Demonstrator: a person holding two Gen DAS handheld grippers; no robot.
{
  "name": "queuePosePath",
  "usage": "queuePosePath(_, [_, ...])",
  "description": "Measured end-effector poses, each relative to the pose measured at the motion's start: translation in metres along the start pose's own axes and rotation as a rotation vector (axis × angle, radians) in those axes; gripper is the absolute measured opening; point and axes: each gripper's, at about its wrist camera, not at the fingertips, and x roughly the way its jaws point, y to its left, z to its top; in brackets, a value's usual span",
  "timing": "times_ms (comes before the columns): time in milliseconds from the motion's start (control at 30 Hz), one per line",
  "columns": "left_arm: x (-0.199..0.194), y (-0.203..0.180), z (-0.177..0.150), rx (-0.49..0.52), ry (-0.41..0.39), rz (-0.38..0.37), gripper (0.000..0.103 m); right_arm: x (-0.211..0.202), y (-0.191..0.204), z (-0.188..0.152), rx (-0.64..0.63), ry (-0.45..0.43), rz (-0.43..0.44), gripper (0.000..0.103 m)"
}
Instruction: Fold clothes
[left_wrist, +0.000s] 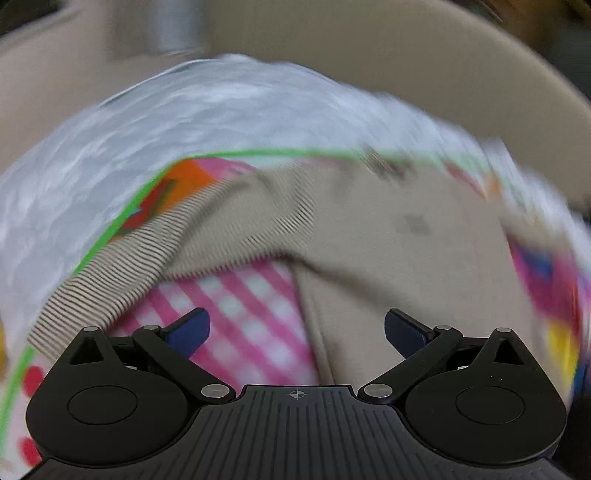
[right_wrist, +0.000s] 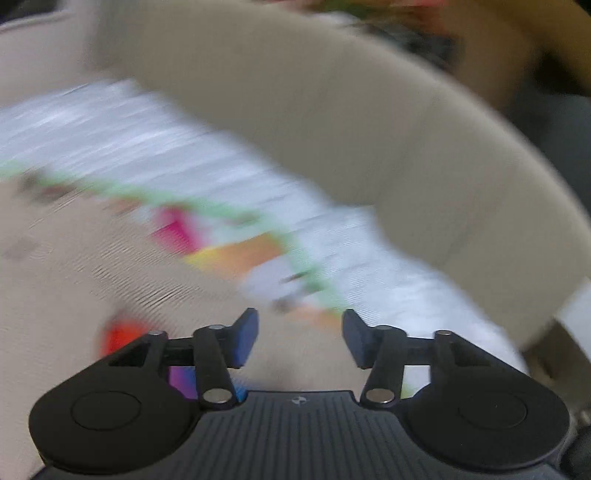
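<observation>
Black gripper housing fills the bottom of both wrist views. Left gripper (left_wrist: 297, 334): jaws spread wide, blue pads (left_wrist: 190, 332) far apart, nothing between them; released. It hangs over a beige garment (left_wrist: 399, 236) with fine dark-and-light ribbing (left_wrist: 155, 254) along one band on the left part. Garment lies rumpled on a colourful printed mat (left_wrist: 251, 314): pink-and-white check directly under the jaws, orange and red patches at upper left, a thin green line (left_wrist: 110, 236) curving around the print. Beyond the green line the surface turns white and textured (left_wrist: 184, 110). Behind that, a beige upholstered edge (left_wrist: 406, 55), blurred. Right gripper (right_wrist: 300, 338): jaws parted, narrower gap than the left, blue pads (right_wrist: 245, 338) clear of each other, no cloth pinched; released. Below it the same beige garment (right_wrist: 92, 266) covers the left and lower middle of the view; ribbing faint through the motion blur. Right of the garment: mat print in magenta, orange and yellow (right_wrist: 229, 254), the green line (right_wrist: 207, 206) running diagonally, then the white textured area (right_wrist: 147, 147). Beige upholstery (right_wrist: 332, 129) arcs across the upper right. Right wrist view is heavily smeared; fine details of the garment cannot be told, and I cannot tell whether either gripper touches the fabric
</observation>
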Motion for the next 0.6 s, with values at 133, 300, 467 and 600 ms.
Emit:
queuePosePath(133, [-0.018, -0.048, -0.023, 0.278, 0.079, -0.024, 0.103, -0.051, 0.053, -0.024, -0.271, 0.083, 0.251, 0.064])
queuePosePath(300, [-0.023, -0.08, -0.041, 0.396, 0.142, -0.01, 0.103, -0.086, 0.117, -0.049, -0.523, 0.178, 0.447, 0.064])
queuePosePath(467, [-0.027, -0.095, -0.055, 0.459, 0.17, 0.011, 0.103, -0.077, 0.173, -0.058, -0.688, 0.239, 0.525, 0.064])
queuePosePath(600, [-0.021, -0.102, -0.065, 0.517, 0.221, 0.009, 0.103, -0.077, 0.217, -0.072, -0.825, 0.269, 0.556, 0.064])
